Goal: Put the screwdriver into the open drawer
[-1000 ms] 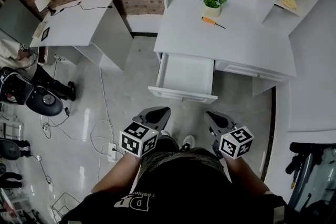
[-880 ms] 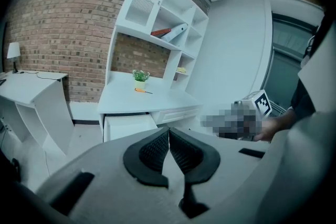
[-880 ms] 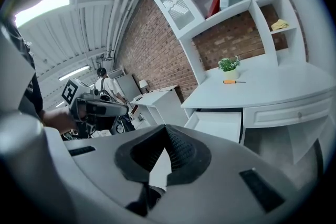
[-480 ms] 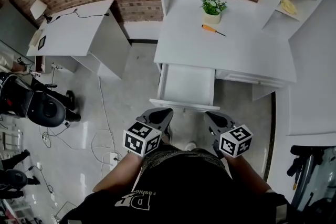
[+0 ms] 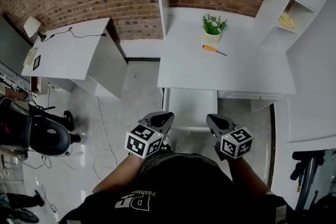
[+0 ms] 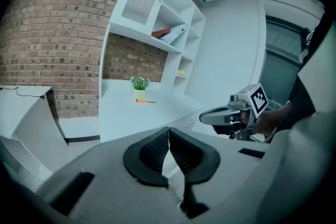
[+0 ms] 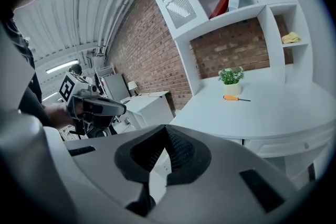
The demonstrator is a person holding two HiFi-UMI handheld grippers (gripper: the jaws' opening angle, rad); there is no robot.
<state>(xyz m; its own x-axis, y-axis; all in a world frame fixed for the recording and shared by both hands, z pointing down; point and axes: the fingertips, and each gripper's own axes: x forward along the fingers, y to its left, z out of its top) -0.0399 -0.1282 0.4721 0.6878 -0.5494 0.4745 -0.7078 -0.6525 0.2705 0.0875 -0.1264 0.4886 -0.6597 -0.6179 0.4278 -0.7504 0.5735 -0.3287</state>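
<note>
1. Brick wall backs a white desk; the screwdriver lies near its back edge, just in front of the potted plant.
2. The drawer stands open under the desk's front edge, and the part in view is bare.
3. The left gripper and the right gripper hang short of that edge, both with jaws clenched on nothing.
4. By my judgement nothing is done yet: the reach, grasp, carry and release all remain.

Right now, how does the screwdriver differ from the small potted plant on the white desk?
The screwdriver lies flat, while the potted plant stands upright. The screwdriver is thin and long, with an orange handle and a dark shaft; the potted plant is bushier, with green leaves in a pale pot. In the head view, the screwdriver lies nearer the person than the potted plant. Both rest on the white desk, close together.
</note>
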